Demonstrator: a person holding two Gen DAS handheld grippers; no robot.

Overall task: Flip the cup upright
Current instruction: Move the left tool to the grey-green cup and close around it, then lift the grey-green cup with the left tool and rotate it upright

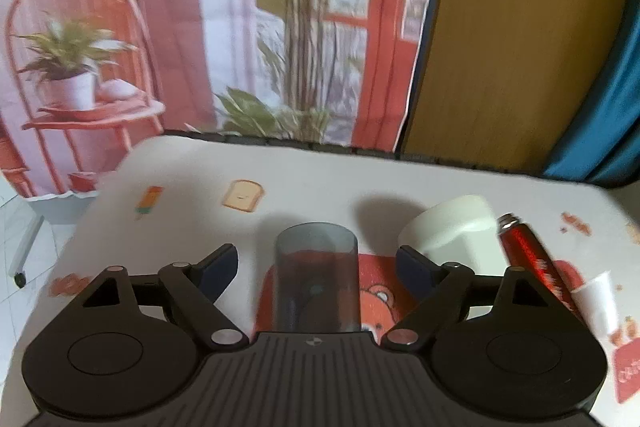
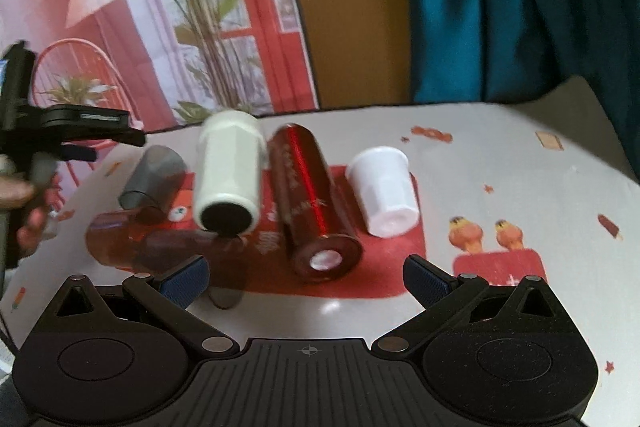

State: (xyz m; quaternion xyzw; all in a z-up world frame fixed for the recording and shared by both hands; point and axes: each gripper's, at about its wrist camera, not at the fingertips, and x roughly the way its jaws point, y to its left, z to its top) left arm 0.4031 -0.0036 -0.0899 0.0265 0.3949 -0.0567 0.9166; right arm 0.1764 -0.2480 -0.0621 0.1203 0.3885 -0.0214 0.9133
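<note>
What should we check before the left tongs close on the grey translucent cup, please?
1. Left tongs open: ok, the blue pads stand wide apart.
2. Grey translucent cup centred between the pads: ok in the left wrist view.
3. Pads touching the cup: not ok, a gap shows on each side.
4. Cup's pose: not ok, it lies on its side in the right wrist view.
5. Room beside it: cannot tell, the cream cup lies close on its right.
6. Right tongs out of the way: ok, open and holding nothing, facing the red bottle.
</note>
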